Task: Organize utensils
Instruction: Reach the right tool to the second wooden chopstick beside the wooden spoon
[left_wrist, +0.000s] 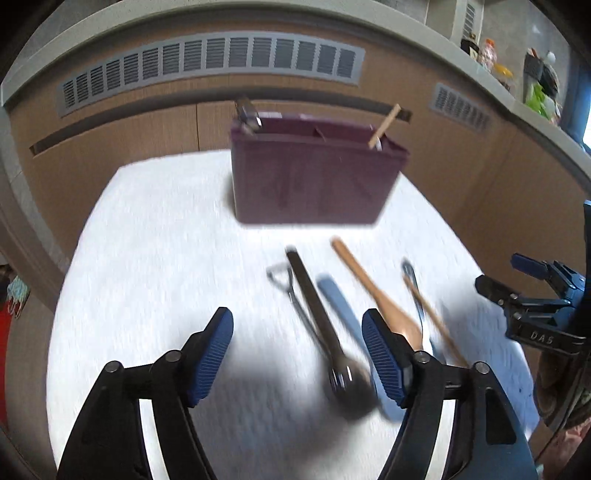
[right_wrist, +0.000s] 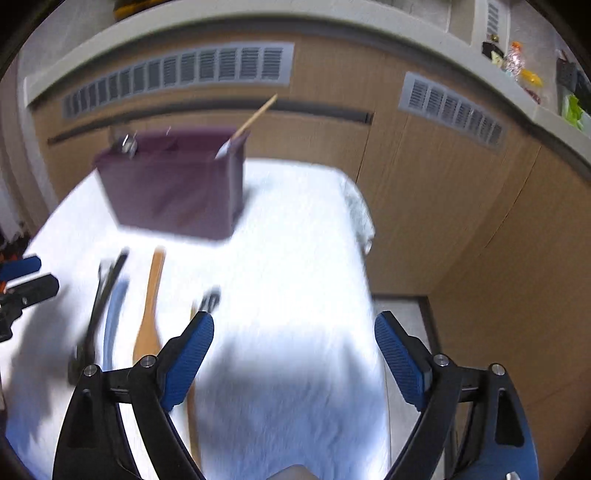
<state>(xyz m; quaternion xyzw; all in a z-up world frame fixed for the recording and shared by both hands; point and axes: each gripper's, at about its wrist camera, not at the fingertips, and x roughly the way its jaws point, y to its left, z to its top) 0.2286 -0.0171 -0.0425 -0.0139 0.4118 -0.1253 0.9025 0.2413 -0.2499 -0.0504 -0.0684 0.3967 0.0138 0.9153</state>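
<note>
Jaws of the left gripper (left_wrist: 297, 360) and right gripper (right_wrist: 294, 360) are being held apart, empty, ready for picking. 5 utensils (left_wrist: 354, 314) are lying at 6 o'clock of the purple caddy (left_wrist: 314, 177) on the bench (left_wrist: 147, 240).

Both fisheye views bow hard at the edges, with black corners. The white surface (left_wrist: 166, 240) glares, nearly blown out, under soft dark shadows near the fingers (right_wrist: 188, 354). Motion blur smears the utensils (left_wrist: 317, 317) and purple organizer (right_wrist: 173, 184)
</note>
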